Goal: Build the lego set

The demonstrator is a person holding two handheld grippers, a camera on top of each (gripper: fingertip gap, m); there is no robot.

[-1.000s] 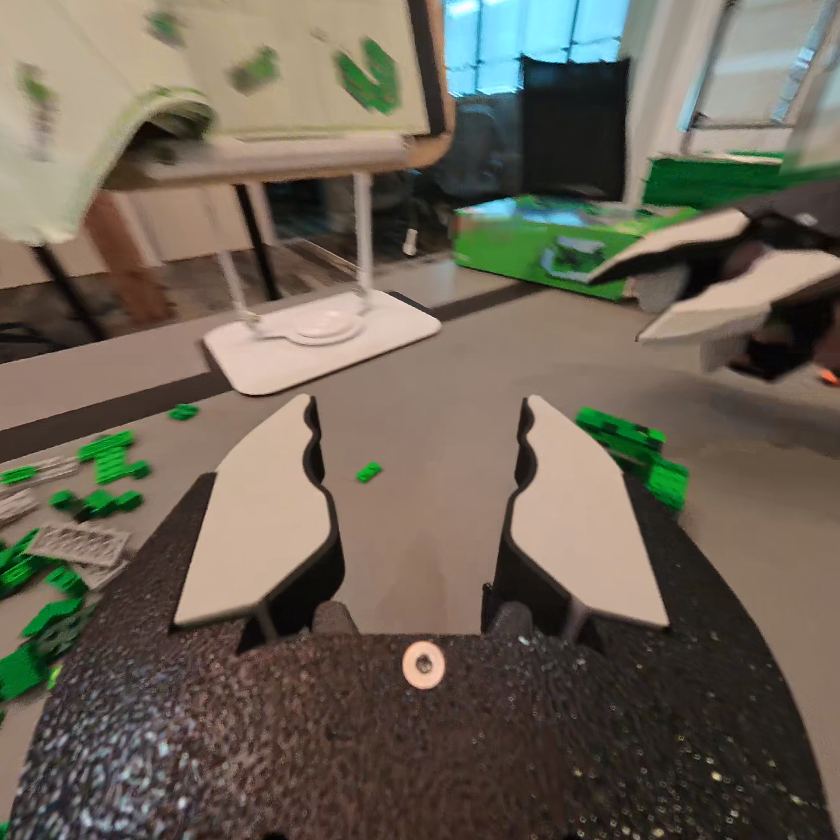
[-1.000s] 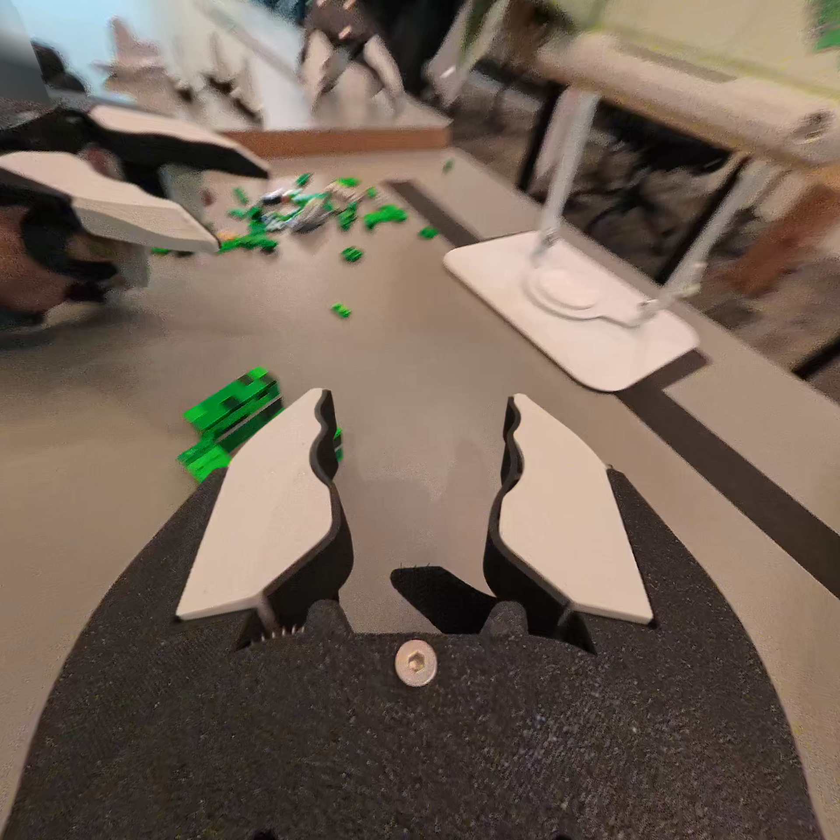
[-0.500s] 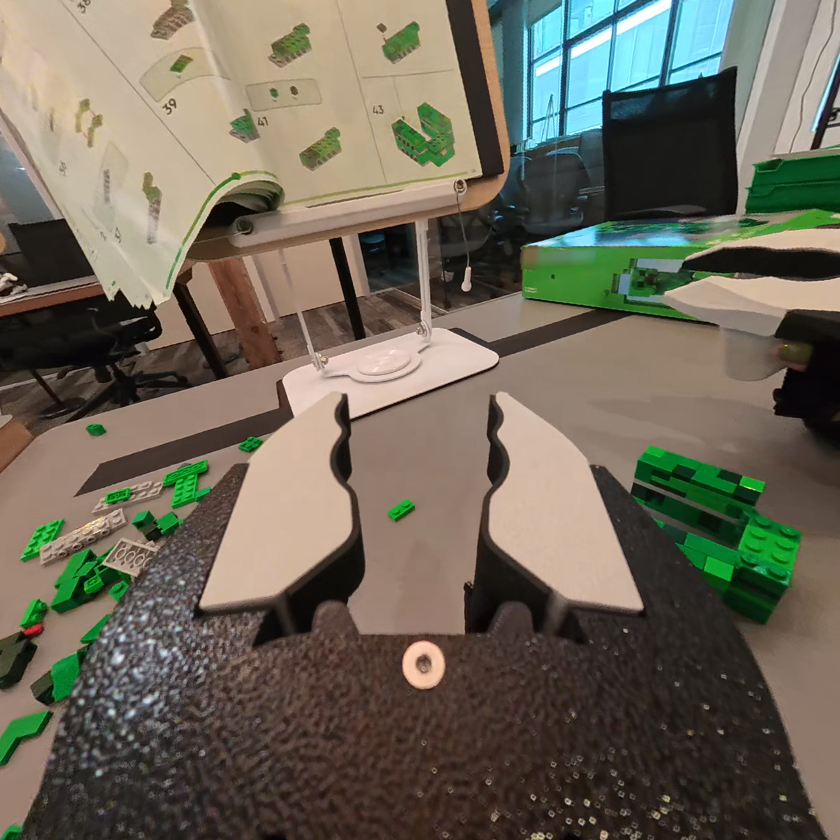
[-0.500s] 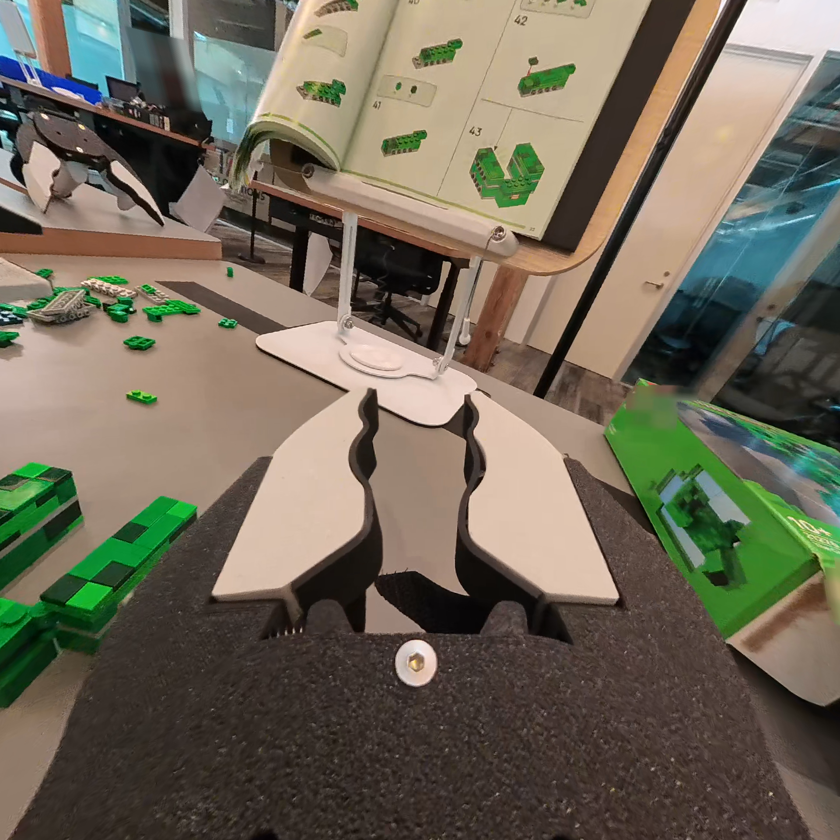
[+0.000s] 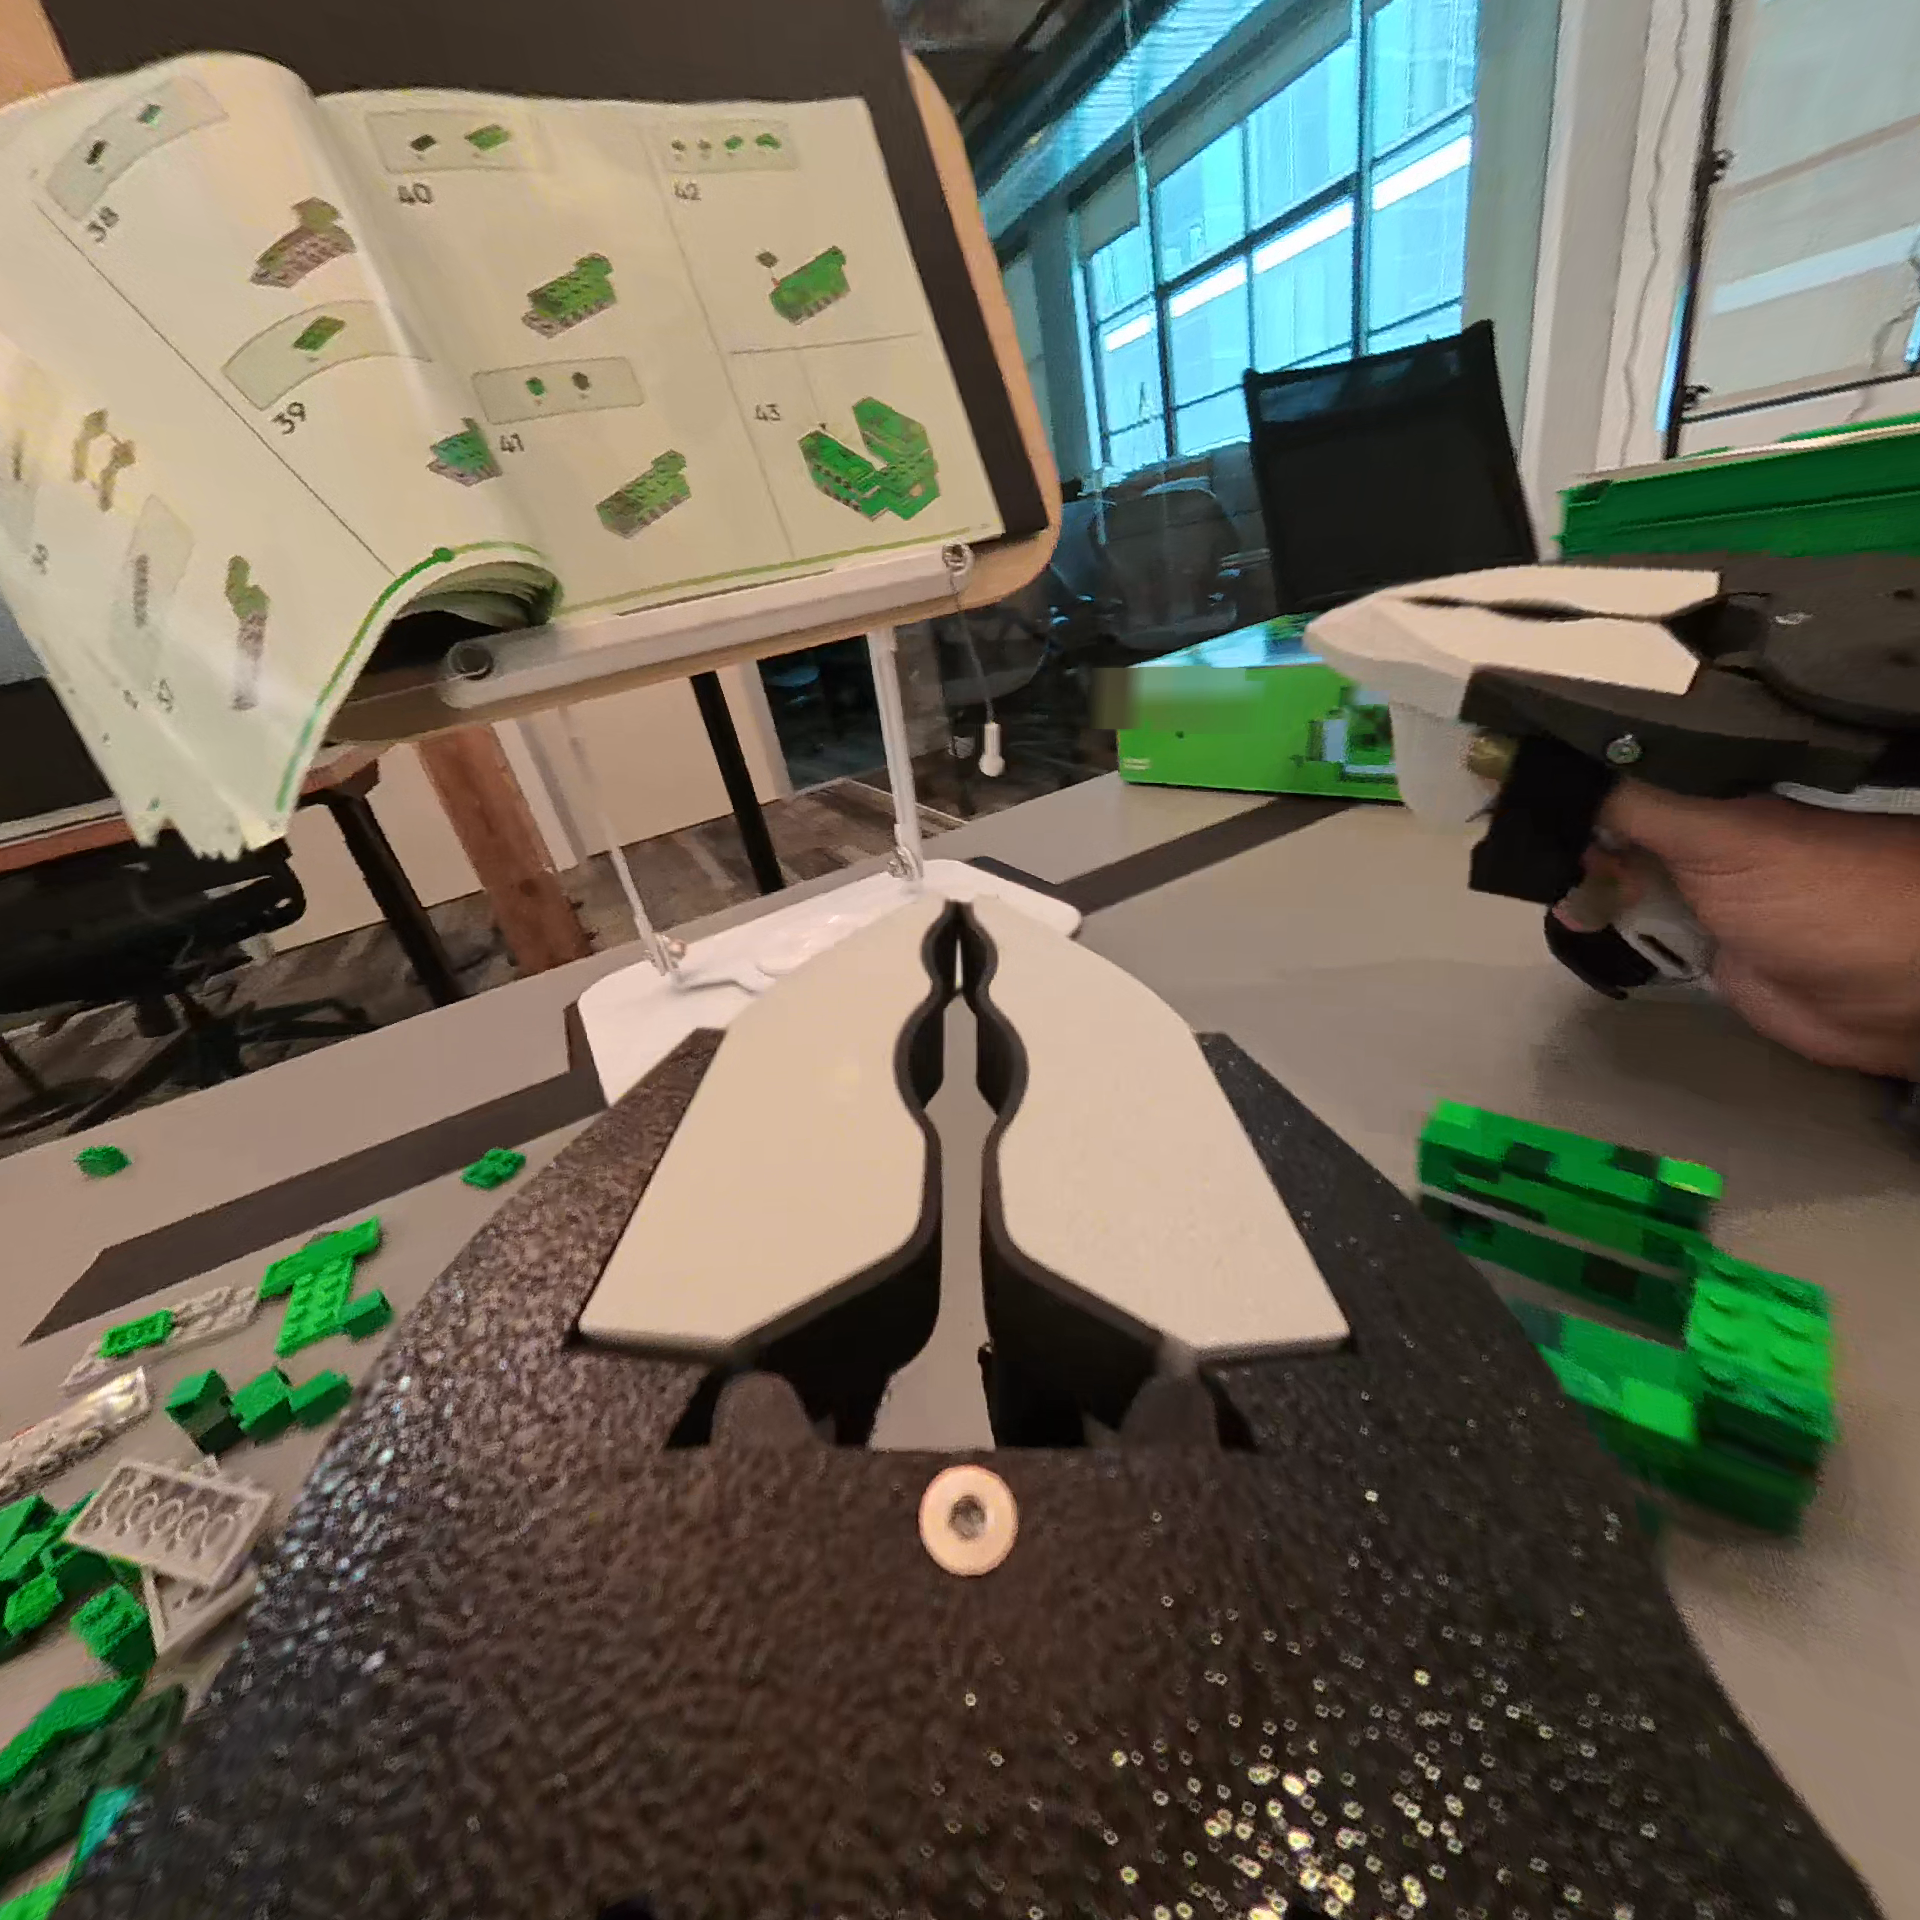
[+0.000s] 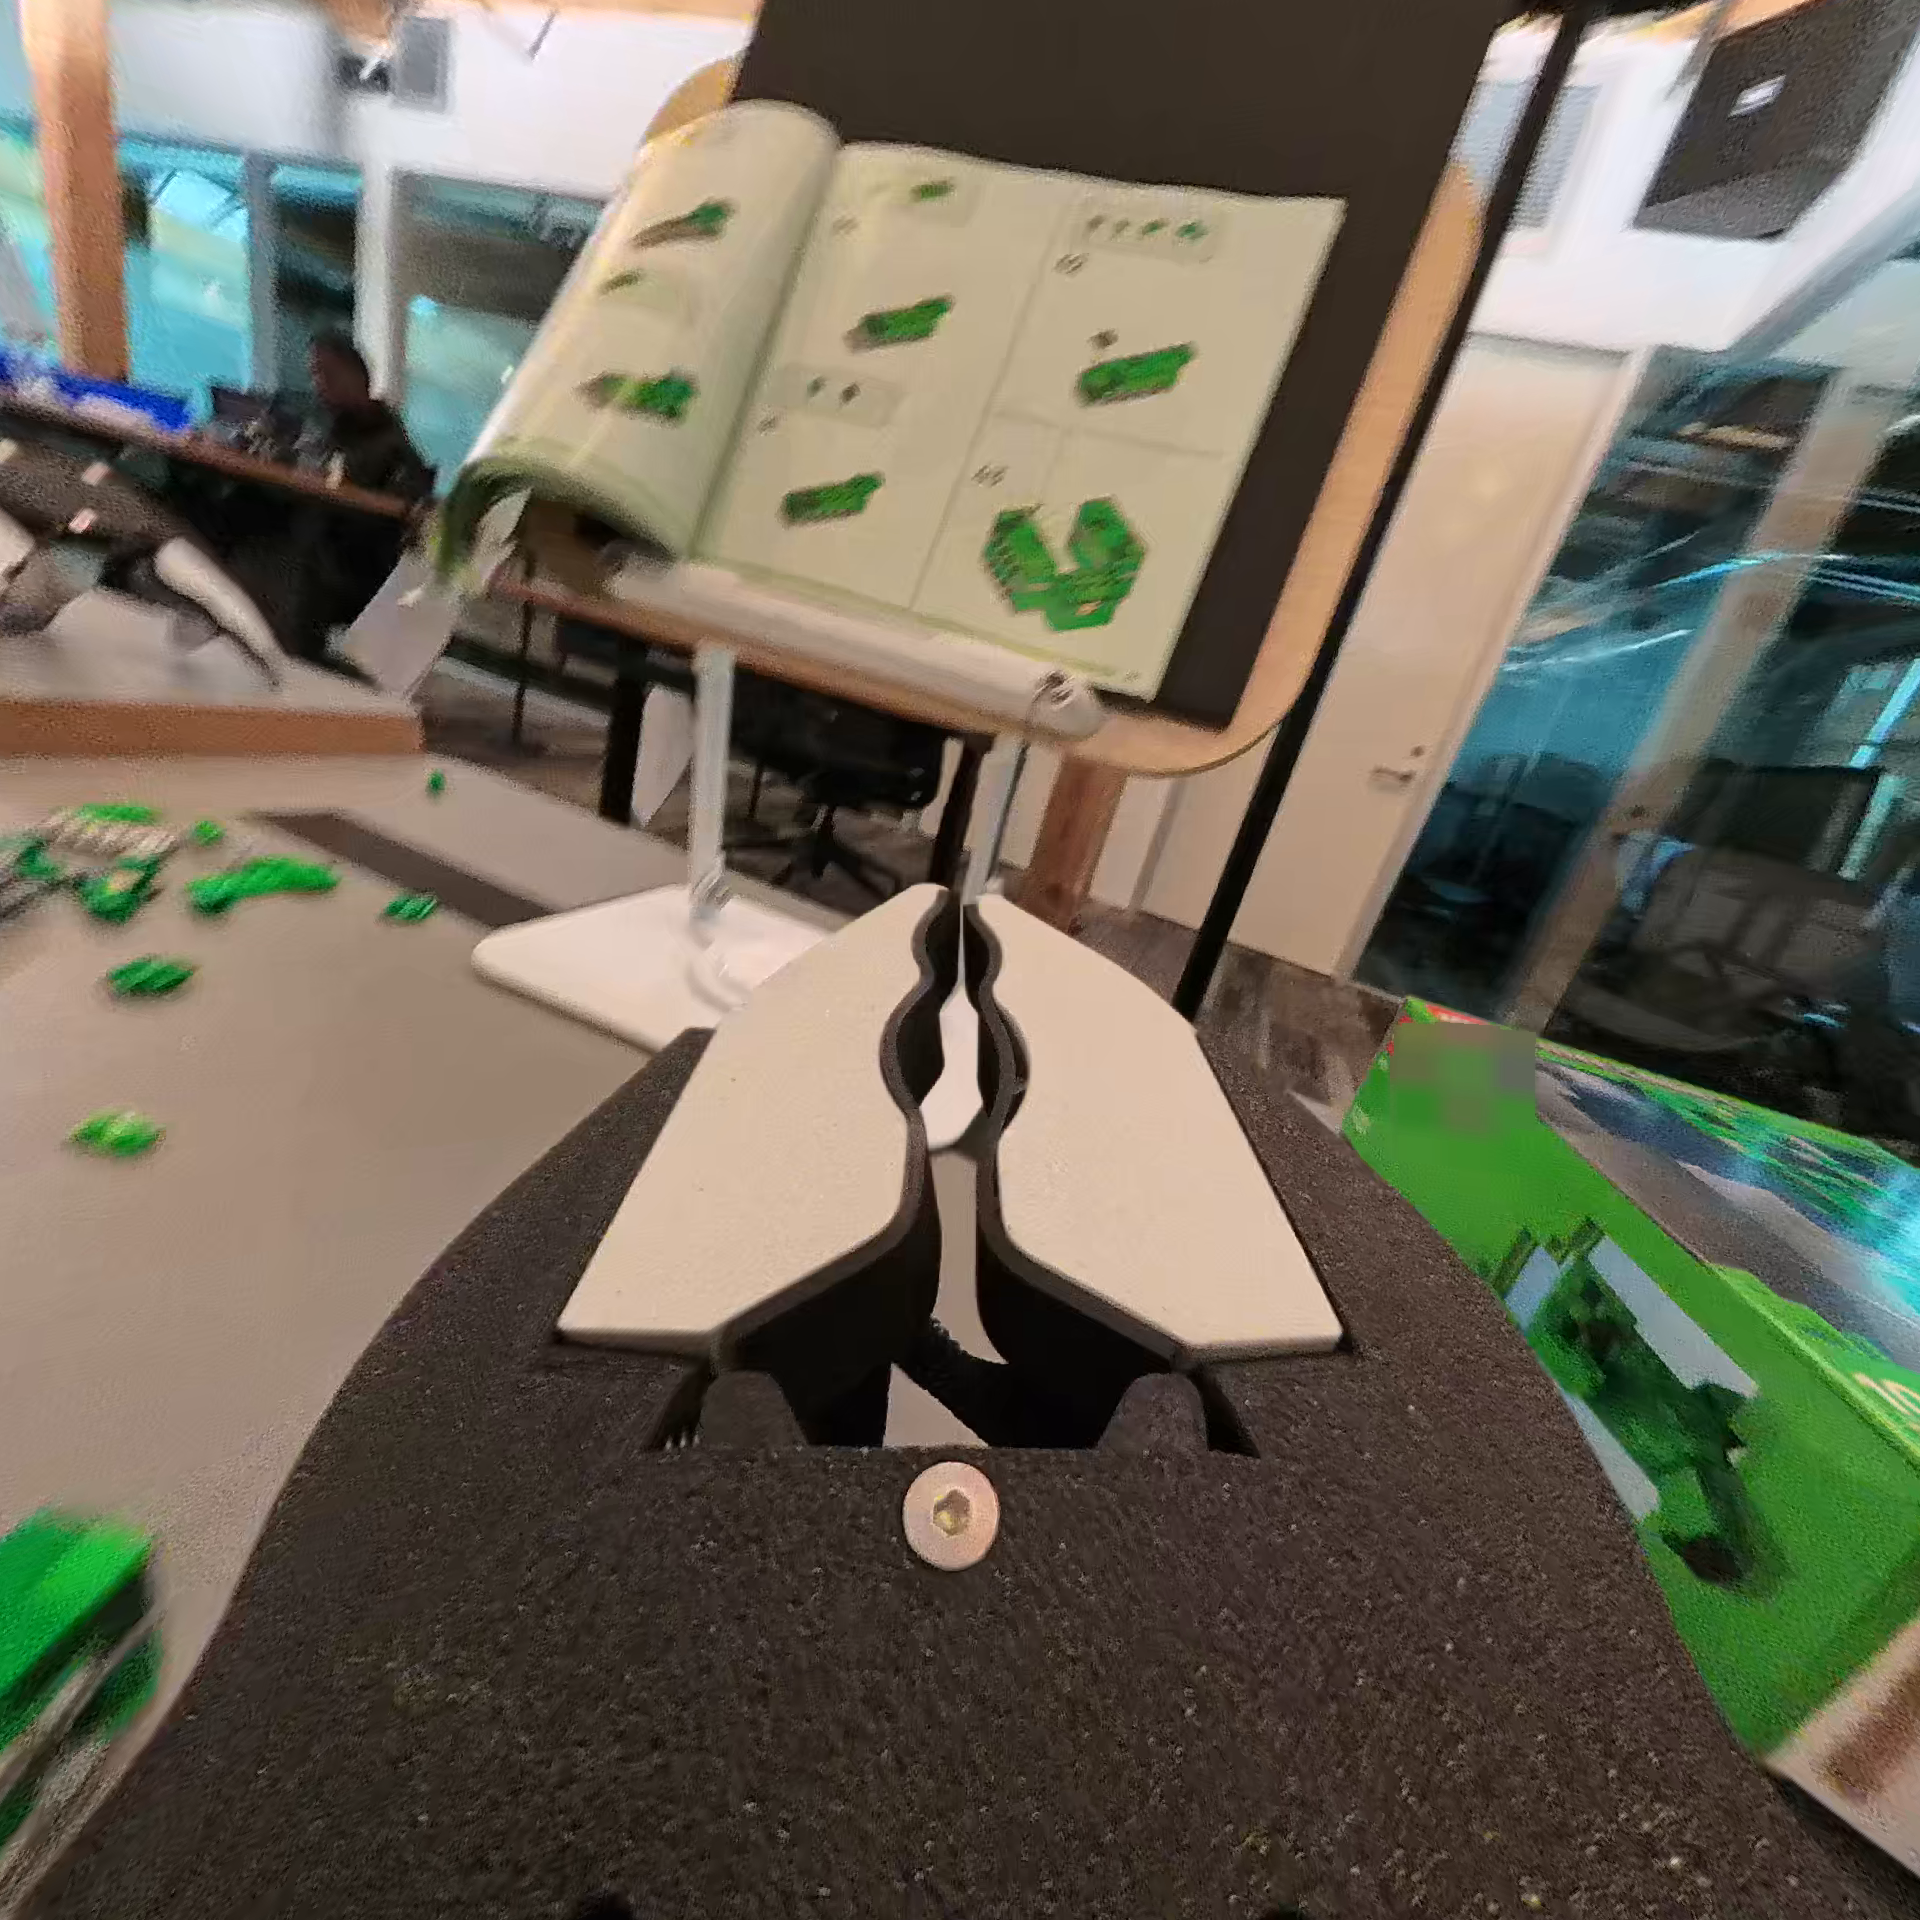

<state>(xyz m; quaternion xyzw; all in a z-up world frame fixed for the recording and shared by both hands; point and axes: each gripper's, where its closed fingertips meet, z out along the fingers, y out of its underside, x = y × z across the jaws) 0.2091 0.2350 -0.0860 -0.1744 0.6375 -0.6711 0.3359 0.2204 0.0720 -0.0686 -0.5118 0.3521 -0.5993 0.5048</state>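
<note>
Fingers of the left gripper [image 5: 961, 914] are pressed together at the tips with nothing between them, held above the grey surface [image 5: 1299, 956]. Far left of them lie loose green and grey bricks [image 5: 208, 1392], scattered flat on the surface, with two small green pieces [image 5: 494, 1166] lying apart nearer the dark strip [image 5: 312, 1205] that crosses the surface. Beyond the fingertips stands a white book stand [image 5: 644, 1018], carrying an open instruction booklet [image 5: 582, 343] whose left pages curl and hang over the edge. To the right, a partly built green block assembly [image 5: 1631, 1299] sits on the surface, near the gripper's right side. Above and beyond it, the right gripper [image 5: 1340, 636] is held level in a person's hand [image 5: 1808, 935], its fingers together too and empty. A green box [image 5: 1247, 738] lies at the far edge behind it.

From the right gripper's own camera, its fingers [image 6: 873, 1122] meet at the tips, gripping nothing. Scattered green bricks [image 6: 187, 894] lie far left, blurred, and a corner of the green assembly [image 6: 62, 1621] shows at the near left edge. Straight ahead is the booklet [image 6: 935, 395] on its stand [image 6: 582, 956]. At right the green box [image 6: 1662, 1351] rests on the surface, close beside the gripper. A seated person [image 6: 353, 436] is visible in the background at left.
</note>
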